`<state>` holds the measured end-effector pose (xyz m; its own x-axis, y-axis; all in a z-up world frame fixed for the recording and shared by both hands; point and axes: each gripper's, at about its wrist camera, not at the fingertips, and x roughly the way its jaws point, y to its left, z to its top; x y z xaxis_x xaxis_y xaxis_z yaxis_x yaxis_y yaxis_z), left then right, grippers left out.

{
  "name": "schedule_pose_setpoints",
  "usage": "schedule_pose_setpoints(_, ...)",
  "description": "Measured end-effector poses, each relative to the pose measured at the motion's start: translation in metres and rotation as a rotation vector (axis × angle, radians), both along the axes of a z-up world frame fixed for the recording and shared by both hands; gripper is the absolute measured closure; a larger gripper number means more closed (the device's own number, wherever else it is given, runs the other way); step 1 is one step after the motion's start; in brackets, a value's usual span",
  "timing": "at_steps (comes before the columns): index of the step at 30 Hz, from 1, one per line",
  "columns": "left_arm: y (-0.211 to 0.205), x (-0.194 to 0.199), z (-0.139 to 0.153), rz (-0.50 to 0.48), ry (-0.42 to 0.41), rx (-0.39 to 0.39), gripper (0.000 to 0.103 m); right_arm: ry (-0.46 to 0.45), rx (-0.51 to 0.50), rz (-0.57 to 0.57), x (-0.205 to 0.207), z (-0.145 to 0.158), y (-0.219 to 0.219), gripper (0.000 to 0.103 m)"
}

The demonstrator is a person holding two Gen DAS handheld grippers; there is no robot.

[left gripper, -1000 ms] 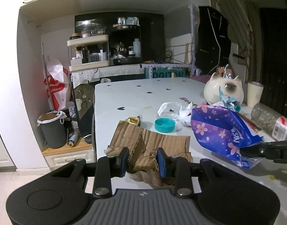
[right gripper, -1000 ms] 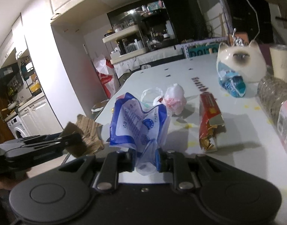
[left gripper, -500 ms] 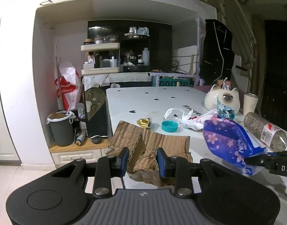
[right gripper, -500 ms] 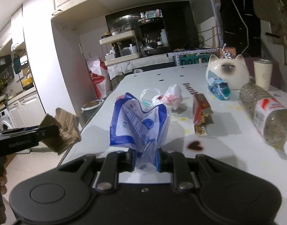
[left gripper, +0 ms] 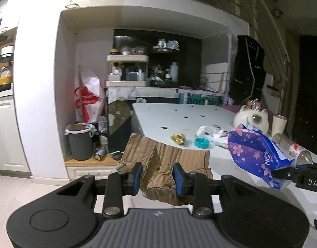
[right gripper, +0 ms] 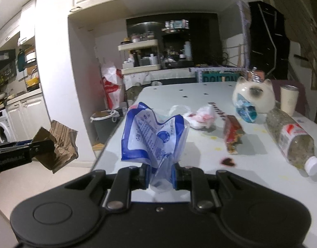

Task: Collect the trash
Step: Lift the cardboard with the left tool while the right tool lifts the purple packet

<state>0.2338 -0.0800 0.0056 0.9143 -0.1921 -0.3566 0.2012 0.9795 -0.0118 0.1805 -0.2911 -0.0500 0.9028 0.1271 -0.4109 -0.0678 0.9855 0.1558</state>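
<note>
While both loads are hanging clear of the table (left gripper: 179,113), the step in hand is judged to be the carry to the bin.

Left gripper (left gripper: 157,176): clamping a torn piece of cardboard (left gripper: 168,159), which is riding in the air off the table's near corner.

Right gripper (right gripper: 160,176): pinching the neck of a blue plastic bag (right gripper: 156,136), held above the table's near edge.

Bin (left gripper: 79,141): a grey, bag-lined bucket standing on the low wooden ledge left of the table, well apart from both loads.

Advice: carrying both grips firm until each load is hanging over the rim; letting go one at a time.

Risk: the cardboard is looking wide for that opening, so feeding it in edge-first is probably wise.

Left behind: bottle (right gripper: 290,134), red wrapper (right gripper: 232,133), teal cap (left gripper: 202,142).
</note>
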Motion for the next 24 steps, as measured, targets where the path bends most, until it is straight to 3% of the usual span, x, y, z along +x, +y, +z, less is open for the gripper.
schedule_pose_setpoints(13,0.08,-0.018,0.008,0.11,-0.002,0.003,0.069,0.025,-0.002,0.129,0.01,0.007,0.083,0.083)
schedule_pose_setpoints(24,0.14,-0.004,-0.018,0.177,0.105,-0.009,0.069,0.138,-0.011,0.243,0.043,-0.007,0.154,0.083)
